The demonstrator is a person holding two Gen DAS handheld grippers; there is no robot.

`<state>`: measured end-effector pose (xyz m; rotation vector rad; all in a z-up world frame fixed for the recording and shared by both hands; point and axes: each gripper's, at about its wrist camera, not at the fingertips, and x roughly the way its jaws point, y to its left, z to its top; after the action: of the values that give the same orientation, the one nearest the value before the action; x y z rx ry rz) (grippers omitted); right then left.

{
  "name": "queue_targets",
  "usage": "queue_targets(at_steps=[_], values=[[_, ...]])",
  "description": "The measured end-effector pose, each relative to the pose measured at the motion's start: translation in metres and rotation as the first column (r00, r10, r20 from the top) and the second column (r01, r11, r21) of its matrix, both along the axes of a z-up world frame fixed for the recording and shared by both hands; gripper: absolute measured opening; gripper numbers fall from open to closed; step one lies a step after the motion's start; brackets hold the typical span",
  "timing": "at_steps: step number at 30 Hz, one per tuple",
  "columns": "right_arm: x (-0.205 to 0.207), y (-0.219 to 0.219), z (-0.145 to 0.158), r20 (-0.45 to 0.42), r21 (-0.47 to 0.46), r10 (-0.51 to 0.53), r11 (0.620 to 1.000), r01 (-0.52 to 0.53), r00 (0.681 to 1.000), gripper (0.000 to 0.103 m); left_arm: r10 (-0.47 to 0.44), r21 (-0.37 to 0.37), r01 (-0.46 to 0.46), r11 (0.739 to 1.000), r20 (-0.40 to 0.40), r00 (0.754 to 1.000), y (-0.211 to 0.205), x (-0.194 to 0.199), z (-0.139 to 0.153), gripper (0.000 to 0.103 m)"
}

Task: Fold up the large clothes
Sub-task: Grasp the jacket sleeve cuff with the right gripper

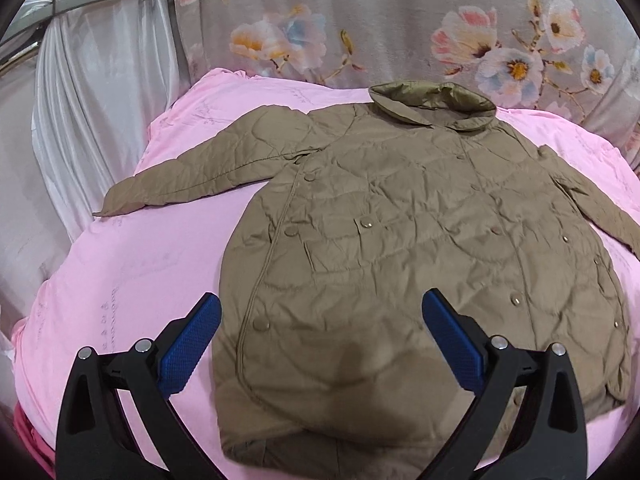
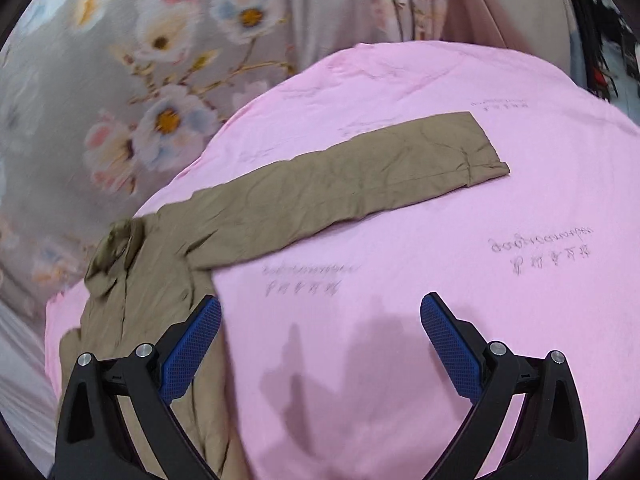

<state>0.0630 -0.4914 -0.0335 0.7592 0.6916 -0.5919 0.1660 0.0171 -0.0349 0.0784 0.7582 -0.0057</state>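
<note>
Left wrist: coat (image 1: 400, 240) flat on pink sheet (image 1: 140, 272); left gripper (image 1: 320, 340) wide open, empty. Right gripper (image 2: 320, 340) likewise, near sleeve (image 2: 340, 184).

coat (image 1: 400, 240) right cuff cut off | flowered curtain (image 2: 120, 80) blurred, perhaps motion

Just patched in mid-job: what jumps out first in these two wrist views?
The olive quilted coat dominates, spread flat and buttoned on the pink sheet, collar at the far end toward the floral curtain. In the right wrist view one sleeve stretches straight out across the sheet, cuff farthest away. Both left tongs and right tongs hang open above the bed, holding nothing.
</note>
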Motion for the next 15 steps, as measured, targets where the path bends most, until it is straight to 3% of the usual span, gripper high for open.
queue_targets(at_steps=[4,8,10,12,13,15], values=[[0.008,-0.059,-0.027,0.038,0.121,-0.132,0.985,0.126,0.991,0.098,0.01,-0.012,-0.011,1.0,-0.017,1.0,0.005,0.022,-0.006,0.098],[0.012,-0.097,-0.043,0.035,0.153,-0.222,0.965,0.214,0.974,0.098,0.03,-0.008,-0.03,1.0,-0.036,0.999,0.012,0.038,-0.014,0.098],[0.011,-0.112,-0.049,0.057,0.171,-0.262,0.953,0.249,0.963,0.092,0.045,-0.001,-0.046,0.999,-0.039,0.998,0.015,0.044,-0.017,0.098],[0.013,-0.123,-0.05,0.068,0.152,-0.289,0.949,0.277,0.955,0.078,0.055,0.001,-0.055,0.998,-0.041,0.998,0.02,0.049,-0.02,0.098],[0.015,-0.127,-0.05,0.069,0.146,-0.293,0.949,0.281,0.954,0.065,0.064,0.001,-0.064,0.998,-0.044,0.997,0.022,0.052,-0.022,0.098],[0.021,-0.138,-0.054,0.065,0.157,-0.298,0.945,0.286,0.952,0.018,0.073,-0.003,-0.073,0.997,-0.049,0.996,0.026,0.054,-0.026,0.098]])
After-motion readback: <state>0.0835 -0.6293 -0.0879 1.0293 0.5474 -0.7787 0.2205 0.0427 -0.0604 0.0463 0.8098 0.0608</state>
